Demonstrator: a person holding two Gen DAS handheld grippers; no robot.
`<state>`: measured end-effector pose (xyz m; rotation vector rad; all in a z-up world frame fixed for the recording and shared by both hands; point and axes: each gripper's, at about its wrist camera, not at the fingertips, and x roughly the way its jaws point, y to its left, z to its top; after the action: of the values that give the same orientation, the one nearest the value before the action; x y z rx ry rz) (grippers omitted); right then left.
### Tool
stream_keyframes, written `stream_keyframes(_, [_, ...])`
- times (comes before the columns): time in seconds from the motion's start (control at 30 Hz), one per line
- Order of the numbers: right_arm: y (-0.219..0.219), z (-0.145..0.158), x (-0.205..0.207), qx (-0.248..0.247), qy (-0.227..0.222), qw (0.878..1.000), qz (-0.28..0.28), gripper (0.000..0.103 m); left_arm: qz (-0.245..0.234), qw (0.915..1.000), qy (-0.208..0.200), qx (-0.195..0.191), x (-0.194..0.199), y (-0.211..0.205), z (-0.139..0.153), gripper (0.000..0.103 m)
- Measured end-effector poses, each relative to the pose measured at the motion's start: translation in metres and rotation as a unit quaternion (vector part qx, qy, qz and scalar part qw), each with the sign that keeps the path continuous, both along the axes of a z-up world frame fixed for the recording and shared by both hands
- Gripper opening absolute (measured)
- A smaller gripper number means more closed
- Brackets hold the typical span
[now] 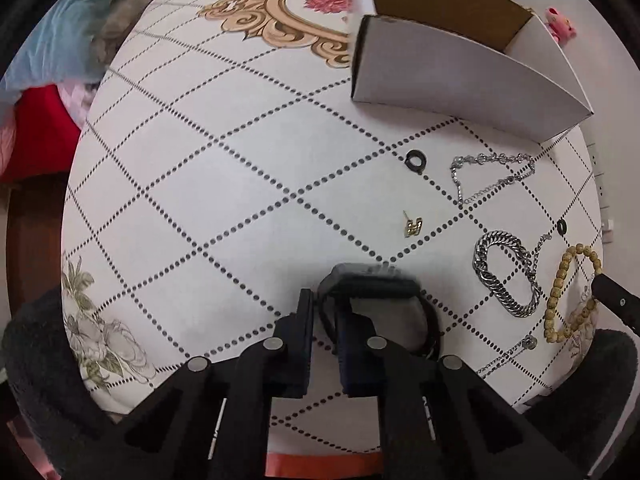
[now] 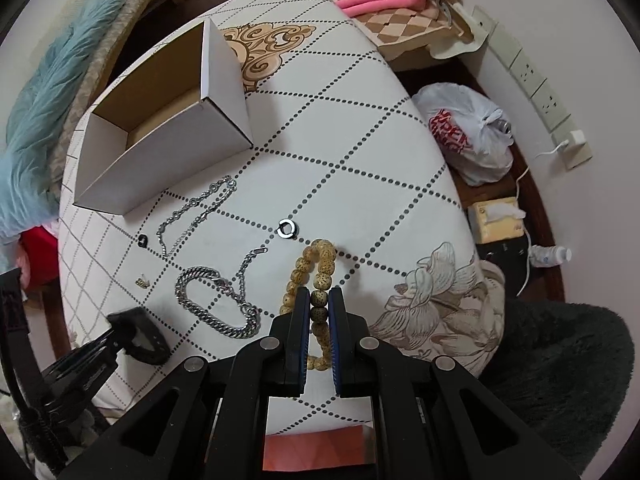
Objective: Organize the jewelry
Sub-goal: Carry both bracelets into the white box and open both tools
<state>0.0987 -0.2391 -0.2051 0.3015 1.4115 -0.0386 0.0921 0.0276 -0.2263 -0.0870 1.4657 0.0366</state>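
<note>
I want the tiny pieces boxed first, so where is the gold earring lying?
In the left wrist view the gold earring lies on the quilted table, below the black ring and left of the chunky silver chain bracelet.

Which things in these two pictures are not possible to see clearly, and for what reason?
- Black watch, left view: blurred, its strap behind the left gripper.
- Bead bracelet, right view: lower loop hidden between the right gripper fingers.
- Gold earring: too small for detail.
- Box, left view: cut off at the top edge.
</note>
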Motion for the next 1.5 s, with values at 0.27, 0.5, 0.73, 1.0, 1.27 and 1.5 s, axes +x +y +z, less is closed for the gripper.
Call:
stream_keyframes(0.27, [0.009,0.028,-0.001,0.039,-0.026,0.999,0.014,0.009,-0.009,0.9986,-0.051,-0.005,0.000,0.006,0.046,0.003])
stream_keyframes(0.5, [0.025,0.091,0.022,0.082,-0.082,0.992,0.045,0.009,-0.017,0.9923,-0.118,-0.033,0.030,-0.012,0.121,0.003])
stream_keyframes(0.73, [0.046,0.139,0.082,0.079,-0.137,0.984,0.086,0.009,-0.027,0.9861,-0.160,-0.037,0.100,-0.020,0.141,0.003])
stream_keyframes(1.0, [0.075,0.108,0.155,0.050,-0.097,0.987,0.119,0.009,-0.015,0.9916,-0.118,-0.051,0.156,-0.015,0.108,0.007])
stream_keyframes(1.27, [0.081,0.072,0.193,0.092,-0.035,0.987,0.130,0.011,-0.007,0.9935,-0.097,-0.058,0.182,-0.014,0.101,0.034])
stream_keyframes(1.5, [0.067,0.062,0.192,0.071,-0.020,0.990,0.119,0.053,0.006,0.9932,-0.114,-0.025,0.176,-0.003,0.108,0.094])
